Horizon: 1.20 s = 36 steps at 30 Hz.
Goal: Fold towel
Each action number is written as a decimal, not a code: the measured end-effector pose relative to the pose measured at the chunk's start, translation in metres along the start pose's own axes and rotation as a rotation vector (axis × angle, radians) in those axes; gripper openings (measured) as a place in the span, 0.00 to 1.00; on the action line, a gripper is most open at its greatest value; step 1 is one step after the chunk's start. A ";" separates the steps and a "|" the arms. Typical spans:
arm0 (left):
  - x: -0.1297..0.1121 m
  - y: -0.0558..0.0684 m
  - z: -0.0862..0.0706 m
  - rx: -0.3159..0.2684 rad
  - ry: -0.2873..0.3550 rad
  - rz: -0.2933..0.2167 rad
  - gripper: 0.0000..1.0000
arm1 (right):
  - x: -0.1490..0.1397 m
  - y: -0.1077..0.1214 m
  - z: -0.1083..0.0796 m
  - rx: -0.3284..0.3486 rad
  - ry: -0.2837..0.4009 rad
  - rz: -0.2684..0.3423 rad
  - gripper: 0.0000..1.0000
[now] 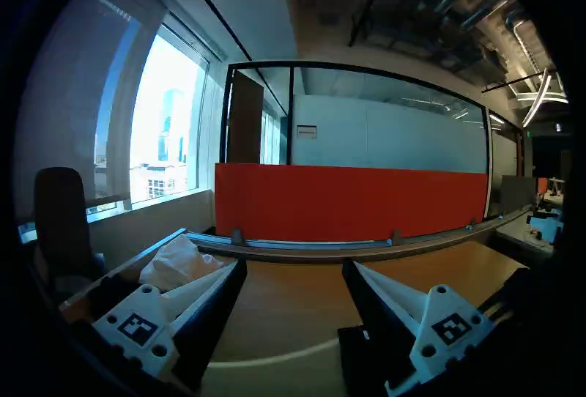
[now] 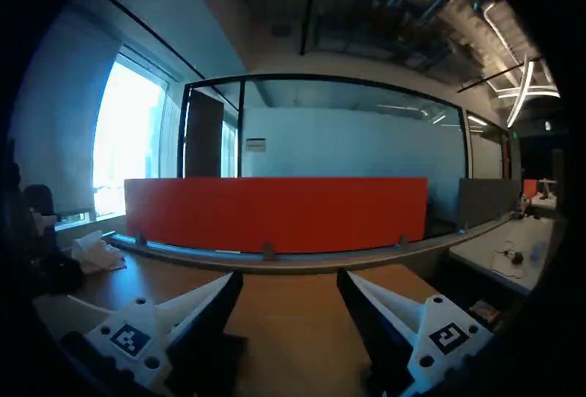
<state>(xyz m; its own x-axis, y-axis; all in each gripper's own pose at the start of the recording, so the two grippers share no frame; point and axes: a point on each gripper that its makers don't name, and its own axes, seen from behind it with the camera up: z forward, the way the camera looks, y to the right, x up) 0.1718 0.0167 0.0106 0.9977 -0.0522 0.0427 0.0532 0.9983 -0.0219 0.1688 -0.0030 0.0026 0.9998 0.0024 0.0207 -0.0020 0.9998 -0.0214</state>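
Left gripper fingers: the two fingers of the left gripper (image 1: 293, 269) are spread wide apart. Nothing is between them, only the bare top of the wooden desk (image 1: 293, 309).
Right gripper fingers: the fingers of the right gripper (image 2: 288, 276) are also spread apart and pinch nothing. The same wooden desk (image 2: 293, 338) shows in the gap.
Towel, left gripper view: the towel (image 1: 179, 261) is a white crumpled heap on the desk, at the left, just behind the left finger. The finger hides its near edge, so I cannot tell if they touch.
Towel, right gripper view: the towel (image 2: 95, 250) lies far to the left on the desk, well apart from both fingers and not folded.
Far edge of the desk: a red partition (image 1: 351, 203) stands upright along the far edge, on a grey rail.
Behind the partition: a glass wall (image 1: 388, 130) with a dark frame.
Left side: a bright window (image 1: 165, 133), and near it a dark chair (image 1: 62, 221).
Right side, right gripper view: a white desk (image 2: 505, 247) with some small things on it, too small to tell.
Ceiling: long ceiling lamps (image 2: 524, 89) at the upper right.
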 end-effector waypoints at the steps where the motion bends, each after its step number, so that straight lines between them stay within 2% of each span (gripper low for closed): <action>1: 0.004 0.000 -0.001 0.000 -0.003 -0.003 0.97 | 0.007 0.001 0.000 -0.002 0.004 0.000 0.99; 9: 0.027 0.005 -0.004 -0.006 -0.019 -0.004 0.97 | 0.038 0.005 -0.003 -0.004 0.010 -0.007 0.99; 14: 0.035 0.014 -0.005 -0.044 -0.034 0.005 0.97 | 0.043 -0.001 -0.005 0.028 -0.009 -0.030 0.99; 22: 0.033 0.035 -0.005 -0.137 -0.081 0.045 0.97 | 0.039 -0.029 -0.005 0.152 -0.073 -0.091 0.99; 32: 0.015 0.068 -0.015 -0.305 -0.165 0.069 0.97 | 0.021 -0.070 -0.014 0.352 -0.182 -0.145 0.99; 36: 0.009 0.074 -0.017 -0.349 -0.184 0.081 0.97 | 0.014 -0.077 -0.017 0.397 -0.214 -0.162 0.99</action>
<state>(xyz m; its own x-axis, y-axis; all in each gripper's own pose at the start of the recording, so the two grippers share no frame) 0.1855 0.0895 -0.0073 0.9769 0.0629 0.2042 0.0173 0.9292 -0.3693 0.1838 -0.0803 -0.0123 0.9612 -0.1913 0.1989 0.1038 0.9184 0.3817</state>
